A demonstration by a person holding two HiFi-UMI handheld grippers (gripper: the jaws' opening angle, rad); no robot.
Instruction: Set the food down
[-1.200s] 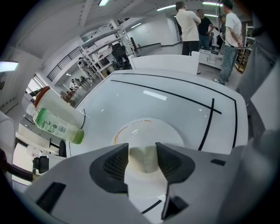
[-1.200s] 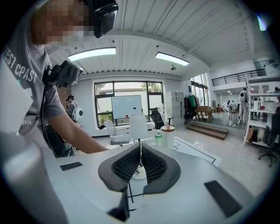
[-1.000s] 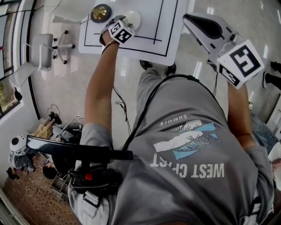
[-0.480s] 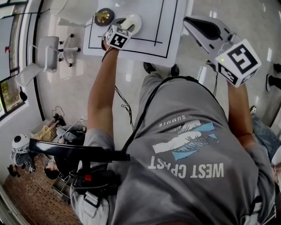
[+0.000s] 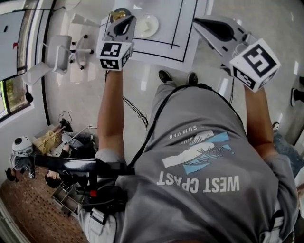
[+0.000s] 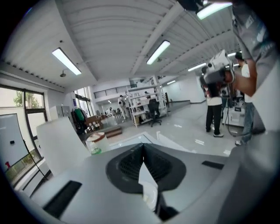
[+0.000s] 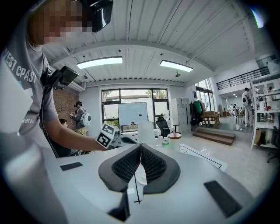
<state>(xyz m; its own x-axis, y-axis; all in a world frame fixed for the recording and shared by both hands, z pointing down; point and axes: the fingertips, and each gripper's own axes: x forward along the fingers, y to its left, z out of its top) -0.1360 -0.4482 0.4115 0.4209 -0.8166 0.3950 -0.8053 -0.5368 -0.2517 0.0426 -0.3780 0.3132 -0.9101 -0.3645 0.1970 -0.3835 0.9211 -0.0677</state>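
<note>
Okay, quick pass.
Left gripper (image 5: pixel 124 23): it sat in the upper left of the head view, raised over the left part of the table (image 5: pixel 186 33). In its own view the jaws were closing and met tip to tip, with nothing between them.
Right gripper (image 5: pixel 209 24): it was in the upper right of the head view, by the table's right edge and up in the air. Its fingers were pressed together and pinched nothing.
Plate (image 5: pixel 147 26): white, at top centre of the head view, on the table inside the black lines. It lay just right of the left gripper's tip and was not touched by it.
Food: I couldn't make it out for sure. Anything on the plate was too small and pale to tell. Neither gripper carried it.
Gold-topped round container (image 5: pixel 118 13): at the top of the frame, partly behind the left gripper's tip, on the table beside the plate. I couldn't tell whether this was the food.
Done: I judged the set-down finished, since both grippers were empty and clear of the tabletop.
Left: probably nothing but backing both grippers off. I'd want a closer look at the plate to confirm.
Risk: low; only the left gripper's tip hung near the container and plate.
</note>
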